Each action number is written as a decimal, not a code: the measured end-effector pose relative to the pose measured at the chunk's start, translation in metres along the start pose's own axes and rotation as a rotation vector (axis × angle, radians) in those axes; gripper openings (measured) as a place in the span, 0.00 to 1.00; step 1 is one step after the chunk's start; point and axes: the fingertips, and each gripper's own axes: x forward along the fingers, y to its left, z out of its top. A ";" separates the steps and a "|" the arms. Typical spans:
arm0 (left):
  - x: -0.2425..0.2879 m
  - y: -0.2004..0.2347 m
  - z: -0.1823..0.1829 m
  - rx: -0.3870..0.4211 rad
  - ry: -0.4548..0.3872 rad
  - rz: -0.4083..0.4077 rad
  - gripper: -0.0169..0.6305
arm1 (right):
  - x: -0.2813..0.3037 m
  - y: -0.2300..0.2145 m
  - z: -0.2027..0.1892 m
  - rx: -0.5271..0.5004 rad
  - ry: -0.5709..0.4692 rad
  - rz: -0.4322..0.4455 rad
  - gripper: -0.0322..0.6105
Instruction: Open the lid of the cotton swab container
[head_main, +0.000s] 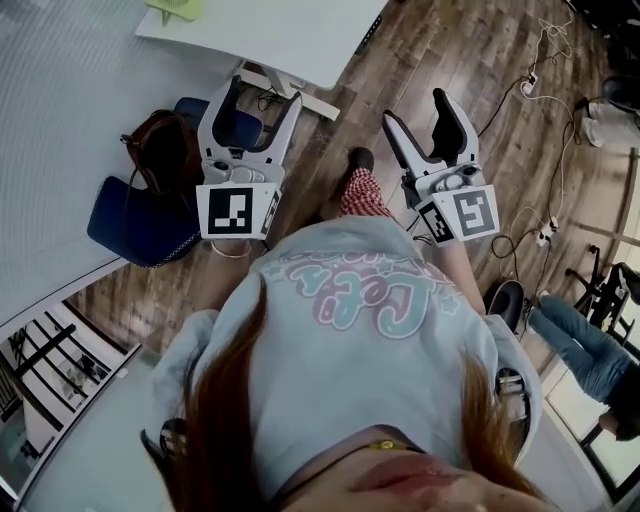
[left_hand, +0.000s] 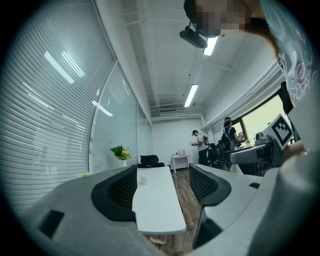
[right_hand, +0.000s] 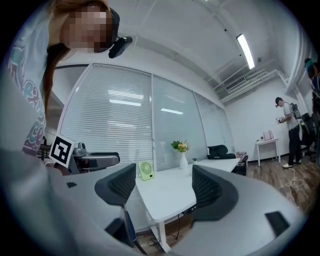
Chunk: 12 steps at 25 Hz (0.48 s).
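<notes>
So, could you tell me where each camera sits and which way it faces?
Head view: on the person's head, facing steeply down at shirt, left gripper, right gripper, wooden floor.
Left gripper view: on that gripper, between open jaws along the white table; right gripper at right.
Right gripper view: likewise, toward green fan and vase; left gripper at left.
All three share the table.

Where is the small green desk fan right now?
In the right gripper view, the small green desk fan stands on the white table beside the window blinds, left of the white flower vase.
</notes>
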 end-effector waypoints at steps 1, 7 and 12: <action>0.013 0.003 0.000 0.000 -0.003 0.004 0.49 | 0.010 -0.010 0.000 0.000 0.000 0.005 0.58; 0.095 0.016 0.002 -0.008 -0.022 0.031 0.49 | 0.062 -0.078 0.007 0.000 0.003 0.034 0.58; 0.154 0.012 0.007 -0.029 -0.029 0.034 0.49 | 0.093 -0.128 0.015 0.002 0.009 0.070 0.58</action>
